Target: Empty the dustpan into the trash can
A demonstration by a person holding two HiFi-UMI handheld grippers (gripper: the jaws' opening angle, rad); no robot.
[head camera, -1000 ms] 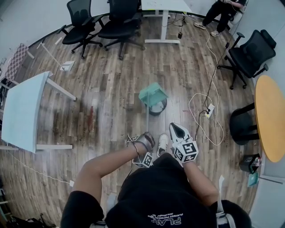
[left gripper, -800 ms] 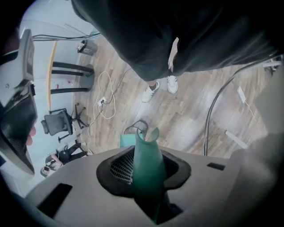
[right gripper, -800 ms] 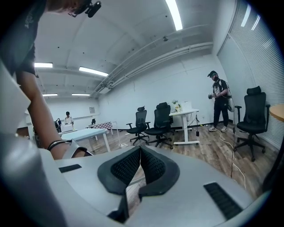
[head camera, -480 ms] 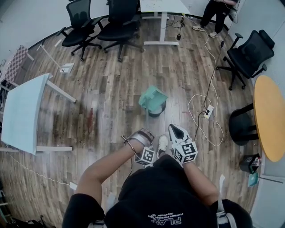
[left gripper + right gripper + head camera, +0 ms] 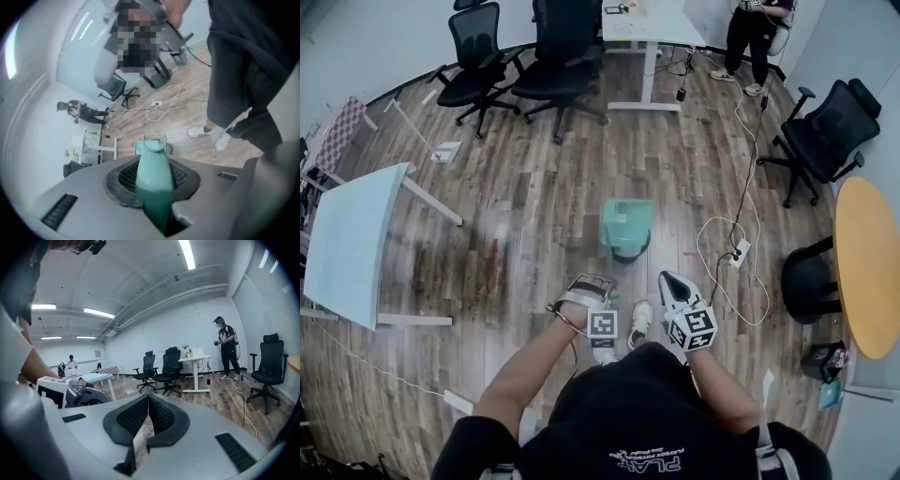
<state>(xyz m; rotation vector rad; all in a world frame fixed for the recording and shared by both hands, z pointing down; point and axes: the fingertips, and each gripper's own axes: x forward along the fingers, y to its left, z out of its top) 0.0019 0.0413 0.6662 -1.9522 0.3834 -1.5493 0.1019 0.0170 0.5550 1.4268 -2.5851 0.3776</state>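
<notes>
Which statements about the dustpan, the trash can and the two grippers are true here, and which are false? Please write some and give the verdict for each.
1. The left gripper holds the dustpan by its handle. True; its jaws have just been closing further, with the handle between them.
2. The right gripper holds a broom. False: its jaws are shut, with nothing between them.
3. The dustpan is above the trash can. True.
4. The trash can is lifted off the floor. False: it stands on the floor.
5. A white cable lies on the floor to the right of the trash can in the head view. True.
</notes>
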